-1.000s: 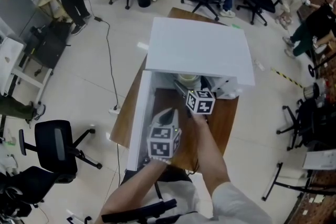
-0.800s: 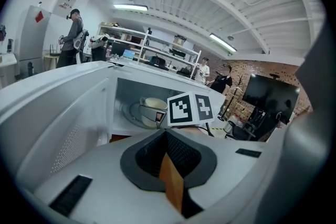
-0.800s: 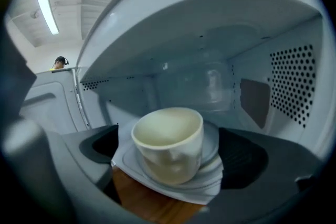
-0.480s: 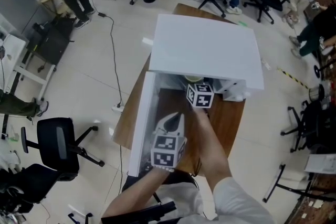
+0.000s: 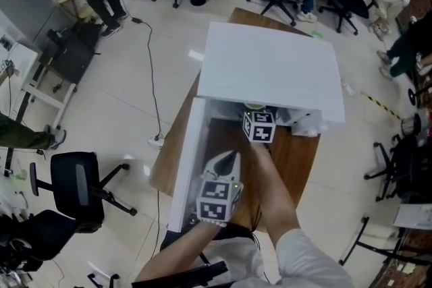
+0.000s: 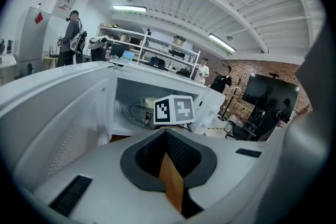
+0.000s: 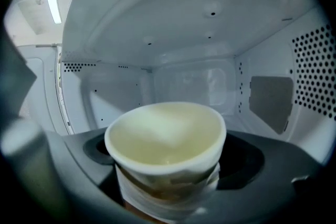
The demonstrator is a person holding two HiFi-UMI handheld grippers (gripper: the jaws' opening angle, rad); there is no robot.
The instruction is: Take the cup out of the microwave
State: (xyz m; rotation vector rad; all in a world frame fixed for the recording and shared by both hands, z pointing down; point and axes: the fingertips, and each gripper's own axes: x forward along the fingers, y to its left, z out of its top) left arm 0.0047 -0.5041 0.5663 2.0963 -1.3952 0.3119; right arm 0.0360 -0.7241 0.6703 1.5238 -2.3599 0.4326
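The white microwave [image 5: 270, 71] stands on a wooden table [image 5: 300, 158] with its door [image 5: 183, 165] swung open to the left. Inside it stands a cream paper cup [image 7: 165, 136], whose rim just shows below the microwave's top edge [image 5: 255, 105] and in the left gripper view [image 6: 149, 102]. My right gripper [image 7: 167, 178] reaches into the cavity; its jaws are closing with the cup between them. In the head view only its marker cube [image 5: 260, 127] shows. My left gripper [image 5: 227, 160] hovers in front of the open door, its jaws [image 6: 170, 170] together and holding nothing.
A crumpled white bag [image 5: 309, 123] lies on the table at the microwave's right. Office chairs [image 5: 77, 185] stand on the tiled floor to the left, a cable [image 5: 152, 77] runs across it, and people sit at desks at the far side.
The right gripper has pushed further into the microwave, so its jaws now lie either side of the cup. The left gripper has stayed where it was.
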